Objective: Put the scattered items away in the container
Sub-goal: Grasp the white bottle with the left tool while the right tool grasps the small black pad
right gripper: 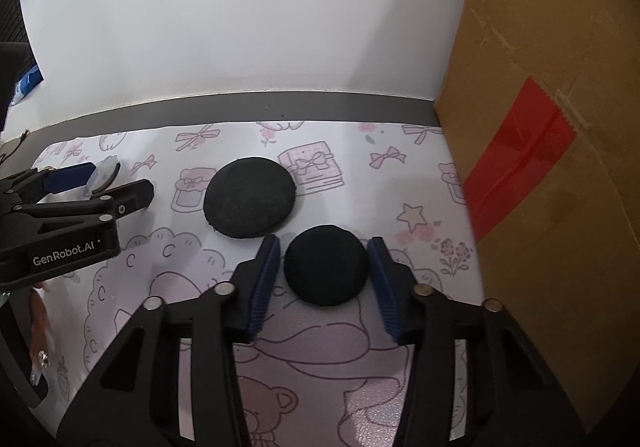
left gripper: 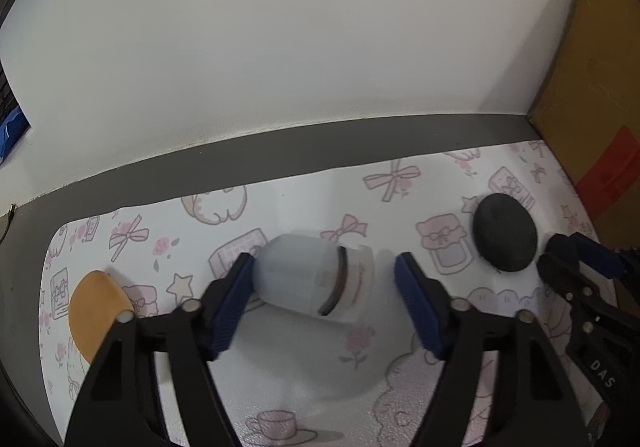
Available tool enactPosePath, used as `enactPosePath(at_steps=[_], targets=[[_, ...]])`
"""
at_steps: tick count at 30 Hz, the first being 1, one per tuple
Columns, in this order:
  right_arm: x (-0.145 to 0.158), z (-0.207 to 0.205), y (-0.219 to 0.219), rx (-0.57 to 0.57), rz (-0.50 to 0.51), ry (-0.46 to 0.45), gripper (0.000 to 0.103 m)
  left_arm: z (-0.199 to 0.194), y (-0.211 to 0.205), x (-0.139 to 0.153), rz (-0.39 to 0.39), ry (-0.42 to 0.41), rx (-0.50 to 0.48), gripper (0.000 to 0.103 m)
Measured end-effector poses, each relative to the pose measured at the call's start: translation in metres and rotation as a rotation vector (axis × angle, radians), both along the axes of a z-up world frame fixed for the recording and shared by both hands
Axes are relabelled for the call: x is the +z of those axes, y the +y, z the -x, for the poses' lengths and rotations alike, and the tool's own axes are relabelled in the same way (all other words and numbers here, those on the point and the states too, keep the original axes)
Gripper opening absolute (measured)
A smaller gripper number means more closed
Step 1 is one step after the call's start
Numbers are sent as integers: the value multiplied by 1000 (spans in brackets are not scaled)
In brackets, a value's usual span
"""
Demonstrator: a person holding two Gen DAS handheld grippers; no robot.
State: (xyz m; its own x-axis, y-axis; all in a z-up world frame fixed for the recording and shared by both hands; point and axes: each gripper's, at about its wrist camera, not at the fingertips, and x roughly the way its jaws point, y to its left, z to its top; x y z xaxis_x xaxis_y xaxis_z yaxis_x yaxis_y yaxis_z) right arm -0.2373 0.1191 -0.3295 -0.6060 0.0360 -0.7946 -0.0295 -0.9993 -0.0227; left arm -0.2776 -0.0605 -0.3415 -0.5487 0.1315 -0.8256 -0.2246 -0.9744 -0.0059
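Two grabs are set up at once. Under my right gripper (right gripper: pixel 326 271) lies a small black puff (right gripper: pixel 326 272), a flat round pad on the patterned mat (right gripper: pixel 400 175). It looks soft and very light, so I expect it to squash rather than slip; I would pinch it across its width at the rim, low to the mat. The blue pads (right gripper: pixel 262 283) stand on either side of it, the right one at its edge, the left a hair off; I cannot tell whether they bite yet.

Just beyond it rests a bigger black puff (right gripper: pixel 250 202), near but apart.

My left gripper (left gripper: pixel 324 287) straddles a frosted white jar (left gripper: pixel 312 277) lying on its side, with a dark ring between body and cap. It seems rigid, smooth and prone to roll. The left pad touches the jar's base while the right pad stands clear of the cap, so the jaws are spread and nothing is clamped. End to end is my safest hold.

Left of that, an orange sponge (left gripper: pixel 96 311) sits on the mat. A cardboard box (right gripper: pixel 560 127) stands at the right edge.
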Motion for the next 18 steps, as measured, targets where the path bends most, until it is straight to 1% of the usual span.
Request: enactPosePath(at_steps=[1,7,9,13,18], targets=[[0,-1,1,-1,2,-1,43,-1,2,1,1,-1,-6,58],[2,-7,4,1,11,-6,36,-1,3,2,9,-10,2,58],[1,-9,5,-5,21,-2,33,-2,4,2,25,-6,0,58],[-3,-3,7,-8,49,-3,31,-8,8,4,57,11,-8,58],[-4,-6,8,-7,62,-1,31,-14,8,8,55,18,-11,58]])
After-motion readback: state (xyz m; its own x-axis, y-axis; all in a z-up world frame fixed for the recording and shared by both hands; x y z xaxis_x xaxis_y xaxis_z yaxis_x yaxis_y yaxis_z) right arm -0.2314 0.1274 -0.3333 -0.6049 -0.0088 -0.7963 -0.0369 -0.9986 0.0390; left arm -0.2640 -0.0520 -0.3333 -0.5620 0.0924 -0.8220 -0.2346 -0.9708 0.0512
